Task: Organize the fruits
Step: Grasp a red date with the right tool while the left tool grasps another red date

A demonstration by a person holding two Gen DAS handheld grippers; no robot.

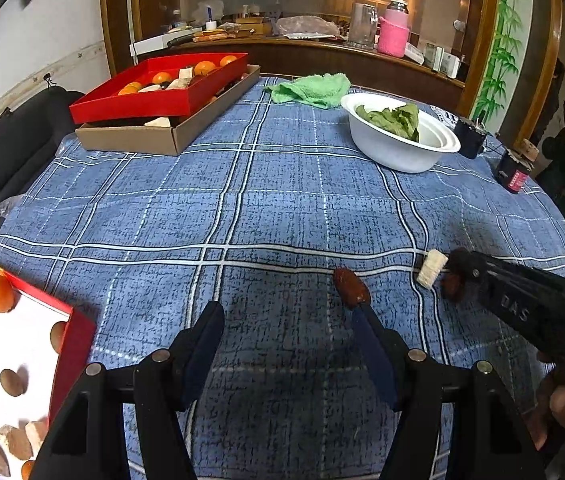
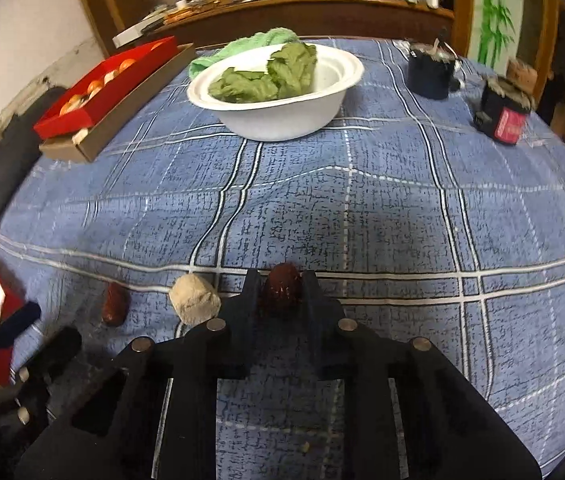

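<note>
My left gripper is open above the blue checked cloth, its right fingertip touching a dark red date, which also shows in the right wrist view. My right gripper is shut on a second dark red date; in the left wrist view it sits low at the right with that date. A pale cut fruit chunk lies just left of my right gripper, also seen in the left wrist view. A red-rimmed white tray holds an orange, brown fruits and chunks at the near left.
A red box of oranges sits on a cardboard box at the far left. A white bowl of green leaves stands mid-table, a green towel behind it. Dark jars stand at the far right.
</note>
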